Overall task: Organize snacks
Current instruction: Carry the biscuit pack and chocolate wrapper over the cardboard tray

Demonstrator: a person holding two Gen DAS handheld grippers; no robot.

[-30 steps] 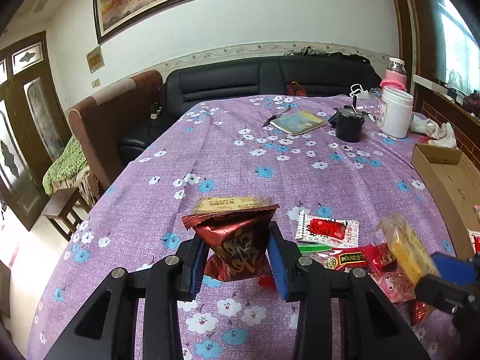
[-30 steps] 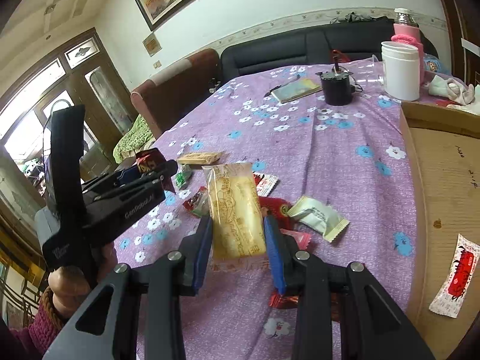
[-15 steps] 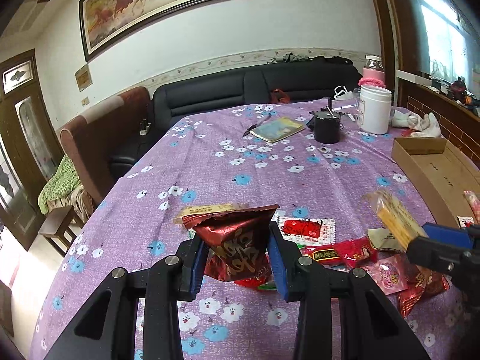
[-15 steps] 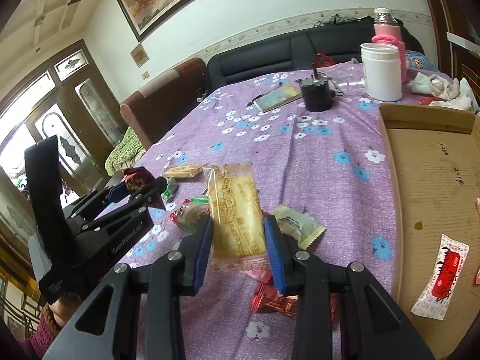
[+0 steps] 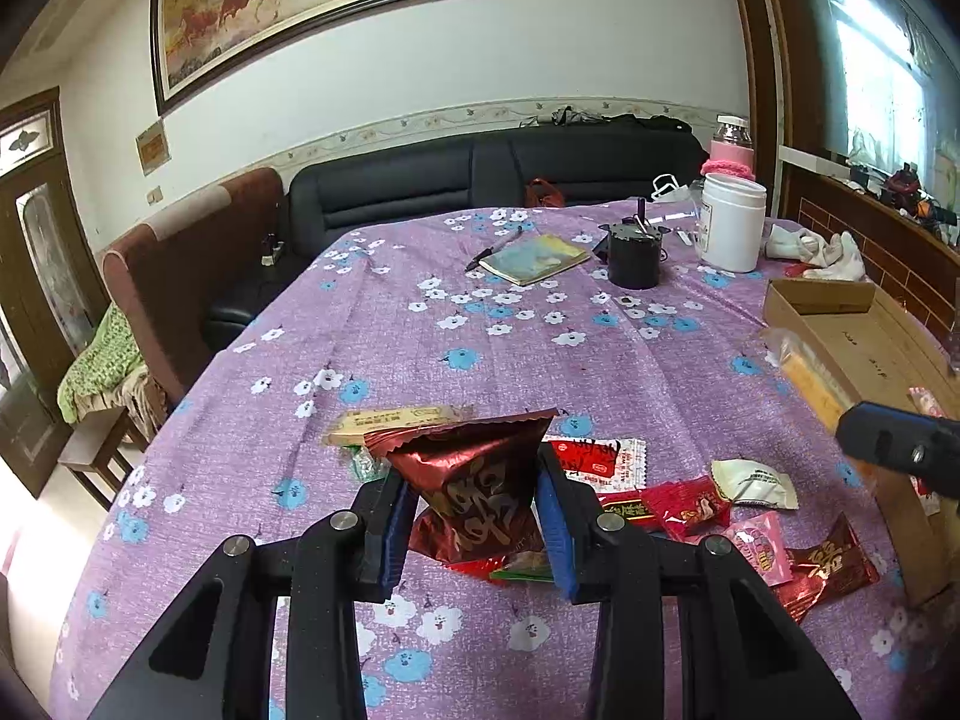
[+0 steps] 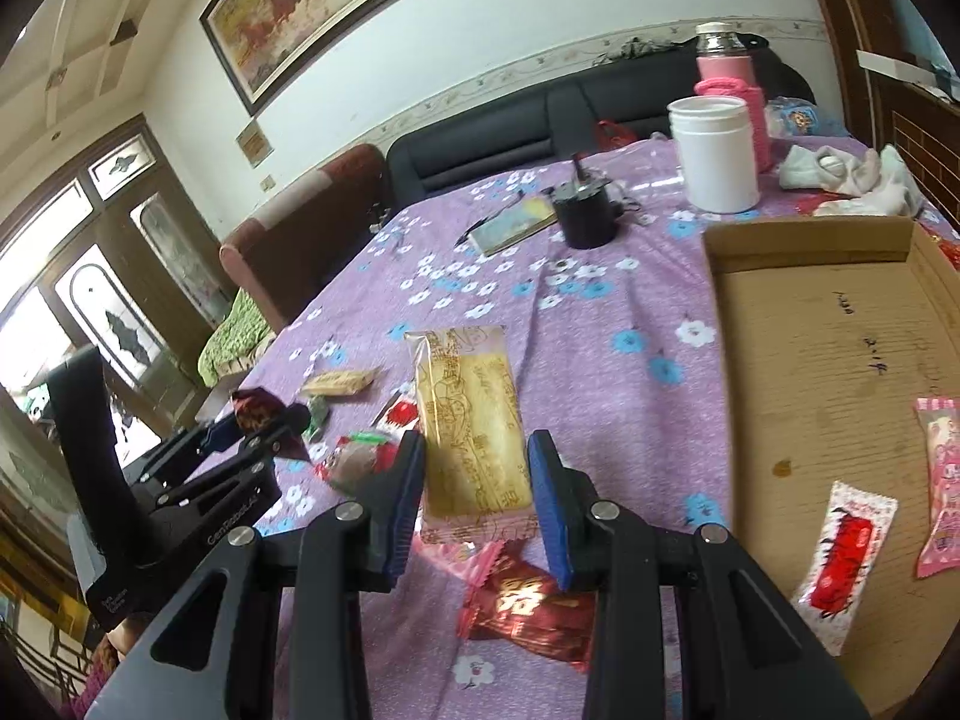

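Observation:
My left gripper (image 5: 477,531) is shut on a dark red foil snack packet (image 5: 474,492), held above the purple flowered tablecloth (image 5: 420,354). In the right wrist view that left gripper (image 6: 264,429) shows at the left with the same red packet (image 6: 255,408). My right gripper (image 6: 477,501) is shut on a long clear-wrapped yellow cracker pack (image 6: 471,426), lifted over the snack pile near the left wall of the cardboard tray (image 6: 822,360). The tray holds a red-and-white sachet (image 6: 843,546) and a pink packet (image 6: 942,492). Loose snacks (image 5: 690,504) lie on the cloth.
At the far side stand a black pot (image 5: 633,258), a white jar (image 5: 732,222), a pink-sleeved bottle (image 5: 732,147), a notebook with a pen (image 5: 534,258) and white cloth (image 5: 822,249). A tan wafer pack (image 5: 396,420) lies just beyond the left gripper. Sofas sit past the table's edge.
The right gripper has carried the cracker pack rightward and a little up, closer to the cardboard tray. The left gripper has kept its hold on the red packet and barely moved.

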